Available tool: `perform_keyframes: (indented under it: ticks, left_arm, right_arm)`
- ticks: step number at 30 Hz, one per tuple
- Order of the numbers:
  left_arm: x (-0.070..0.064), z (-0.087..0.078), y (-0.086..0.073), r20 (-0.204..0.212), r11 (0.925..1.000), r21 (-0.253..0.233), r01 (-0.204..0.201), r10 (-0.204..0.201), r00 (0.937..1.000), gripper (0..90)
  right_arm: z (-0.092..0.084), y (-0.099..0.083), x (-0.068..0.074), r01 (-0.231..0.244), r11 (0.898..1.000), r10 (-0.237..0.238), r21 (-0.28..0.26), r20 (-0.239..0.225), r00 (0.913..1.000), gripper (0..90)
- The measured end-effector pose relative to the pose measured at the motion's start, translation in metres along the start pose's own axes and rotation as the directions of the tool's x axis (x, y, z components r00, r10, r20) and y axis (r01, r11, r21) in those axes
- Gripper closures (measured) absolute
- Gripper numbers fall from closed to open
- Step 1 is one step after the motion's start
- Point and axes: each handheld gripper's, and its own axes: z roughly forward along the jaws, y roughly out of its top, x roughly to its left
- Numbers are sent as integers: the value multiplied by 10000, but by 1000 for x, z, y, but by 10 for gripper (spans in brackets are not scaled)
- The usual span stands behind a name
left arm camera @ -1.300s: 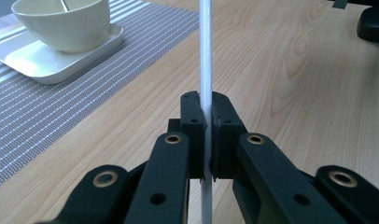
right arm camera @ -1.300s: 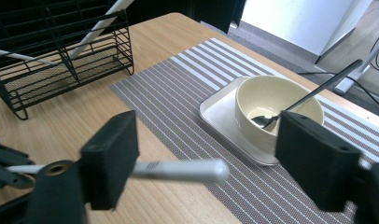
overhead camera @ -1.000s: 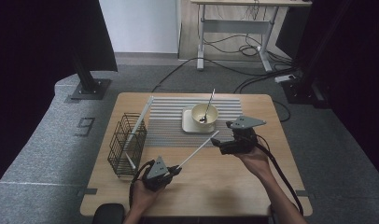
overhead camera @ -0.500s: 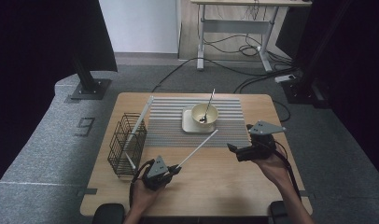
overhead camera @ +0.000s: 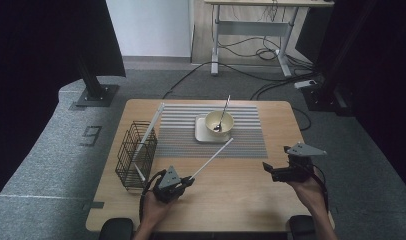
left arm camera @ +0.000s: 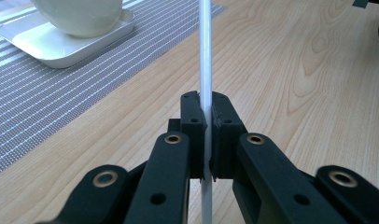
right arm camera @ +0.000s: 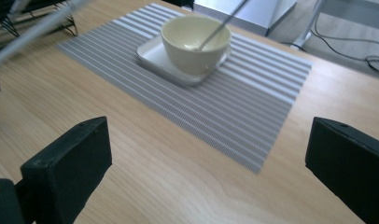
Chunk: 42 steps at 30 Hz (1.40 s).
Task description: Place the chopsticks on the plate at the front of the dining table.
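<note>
A long white stick [overhead camera: 211, 159] slants from my left gripper [overhead camera: 188, 179] up toward the striped mat [overhead camera: 181, 142]. In the left gripper view the jaws are shut on the stick [left arm camera: 205, 56], pinching it at the left gripper [left arm camera: 205, 105] tips. My right gripper [overhead camera: 267, 168] is at the right of the table, well apart from the stick. Its jaws have just been opening and stand wide in the right gripper view, right gripper [right arm camera: 206, 149], with nothing between them. Ahead of it a cream bowl [right arm camera: 194, 42] holds a spoon [right arm camera: 220, 28].
The bowl [overhead camera: 219, 122] sits on a white square plate [overhead camera: 201, 134] on the mat. A black wire basket [overhead camera: 133, 155] at the table's left holds other white sticks [overhead camera: 150, 127]. Bare wooden tabletop [overhead camera: 241, 200] lies between my two hands.
My right gripper has moved right and toward the near edge, away from the stick's far end. The left gripper and the stick have stayed put.
</note>
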Motion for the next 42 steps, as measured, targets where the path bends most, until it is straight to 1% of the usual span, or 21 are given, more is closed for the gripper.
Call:
perform_keyframes:
  ticks: [3,7,10,15,17,21,26,28,31,33,34,36,38,39,40,42]
  left_arm:
    - [2,0,0,-46,9999,18,117,-117,9999,857]
    - [6,0,0,-140,9995,29,323,-322,9994,857]
    - [8,0,0,-221,9992,57,396,-394,9990,857]
    - [11,0,2,-349,9985,122,531,-526,9980,857]
    - [12,1,3,-394,9983,189,557,-549,9977,857]
    - [13,3,4,-475,9974,392,612,-593,9971,857]
    - [17,3,6,-609,9952,615,757,-719,9956,857]
    - [19,3,7,-656,9940,673,864,-820,9945,857]
    - [24,3,8,-760,9917,741,1047,-990,9922,857]
    - [27,4,9,-823,9907,750,1133,-1071,9908,857]
    - [29,4,10,-865,9903,761,1159,-1092,9902,857]
    - [32,5,12,-924,9893,769,1239,-1167,9889,857]
    - [35,6,14,-978,9882,781,1316,-1238,9875,857]
    - [37,7,15,-1019,9875,786,1363,-1281,9865,857]
    - [38,7,16,-1053,9874,798,1369,-1282,9861,857]
    - [40,9,19,-1103,9868,826,1391,-1296,9854,857]
  right_arm:
    - [1,-18,-6,-282,9995,281,126,119,9995,1]
    - [5,-37,-10,-447,9984,438,358,246,9987,2]
    - [10,-50,-12,-487,9973,471,555,308,9984,3]
    - [19,-70,-16,-524,9953,504,810,273,9984,3]
    - [22,-76,-17,-524,9952,504,827,261,9984,3]
    - [30,-89,-18,-477,9932,454,1062,236,9987,4]
    - [40,-101,-17,-235,9896,251,1421,-93,9996,3]
    - [42,-105,-18,-202,9874,226,1570,-132,9997,3]
    - [45,-108,-21,-373,9833,405,1782,-145,9991,3]
    - [45,-109,-23,-431,9844,458,1708,-120,9989,3]
    - [46,-110,-24,-446,9830,472,1783,-99,9988,3]
    - [50,-111,-25,-523,9764,570,2096,-165,9982,3]
    - [54,-112,-24,-450,9717,506,2319,-183,9986,2]
    - [56,-113,-24,-405,9671,467,2511,-186,9987,0]
    - [58,-115,-23,-399,9690,454,2440,-170,9988,0]
    - [58,-115,-23,-404,9689,460,2441,-173,9988,0]
